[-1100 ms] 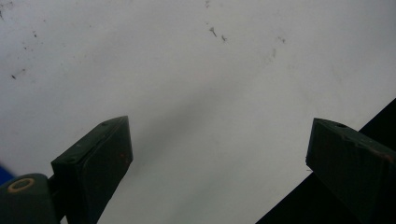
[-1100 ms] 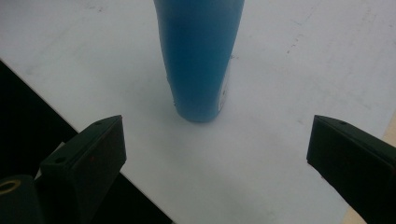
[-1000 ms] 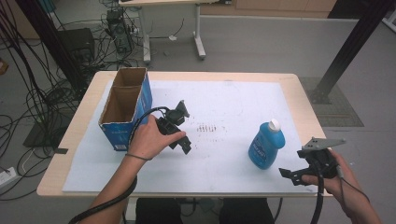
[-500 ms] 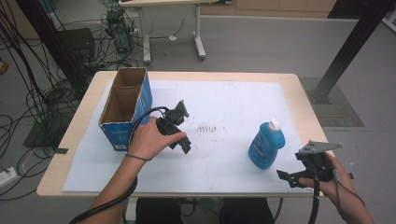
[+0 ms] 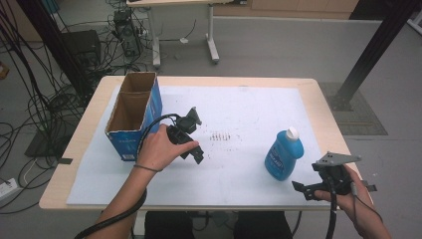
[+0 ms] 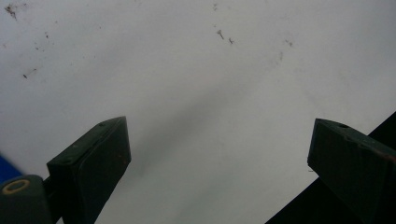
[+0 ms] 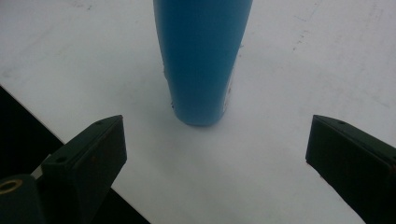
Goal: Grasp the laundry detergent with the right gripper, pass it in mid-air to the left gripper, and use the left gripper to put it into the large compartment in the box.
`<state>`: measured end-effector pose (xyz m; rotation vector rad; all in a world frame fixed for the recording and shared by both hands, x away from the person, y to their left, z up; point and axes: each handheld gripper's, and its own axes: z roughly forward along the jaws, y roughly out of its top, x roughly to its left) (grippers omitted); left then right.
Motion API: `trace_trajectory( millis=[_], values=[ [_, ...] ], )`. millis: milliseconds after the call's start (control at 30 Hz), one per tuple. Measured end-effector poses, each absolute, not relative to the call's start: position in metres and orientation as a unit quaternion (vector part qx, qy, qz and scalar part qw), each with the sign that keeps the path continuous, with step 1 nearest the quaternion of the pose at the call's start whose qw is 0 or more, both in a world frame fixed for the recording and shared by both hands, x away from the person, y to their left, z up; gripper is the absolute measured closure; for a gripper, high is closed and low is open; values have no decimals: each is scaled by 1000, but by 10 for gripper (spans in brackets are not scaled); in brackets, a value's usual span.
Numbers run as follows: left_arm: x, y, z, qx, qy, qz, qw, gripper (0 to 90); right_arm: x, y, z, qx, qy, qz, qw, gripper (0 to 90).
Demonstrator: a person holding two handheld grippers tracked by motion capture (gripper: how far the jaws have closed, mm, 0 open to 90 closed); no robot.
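Note:
A blue bottle (image 5: 282,155) with a white cap stands upright on the white mat (image 5: 249,104) at the right. In the right gripper view the bottle (image 7: 201,56) is straight ahead, a short way beyond the jaws. My right gripper (image 7: 215,158) is open wide with nothing between its jaws. It hovers at the table's front right edge (image 5: 304,190), pointing left toward the bottle. My left gripper (image 5: 195,153), held near the table's middle, is also open (image 6: 219,158) over bare mat.
An open-topped cardboard box (image 5: 133,113) with blue sides stands at the left, close to my left hand. A patch of small dark marks (image 5: 222,136) lies on the mat between the grippers. Cables and table legs crowd the floor beyond the far edge.
My right gripper has shifted a little to the left and nearer the front edge, closing on the bottle. The left gripper and the bottle have stayed put.

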<state>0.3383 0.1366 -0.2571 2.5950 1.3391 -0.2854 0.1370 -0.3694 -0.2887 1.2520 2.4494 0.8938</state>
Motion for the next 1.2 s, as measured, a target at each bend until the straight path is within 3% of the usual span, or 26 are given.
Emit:
trace_trajectory(
  millis=[1200],
  values=[
    [337,136,-260,879,452,-101,110,67,121,-367,-331,437,808,371,138,48]
  ],
)
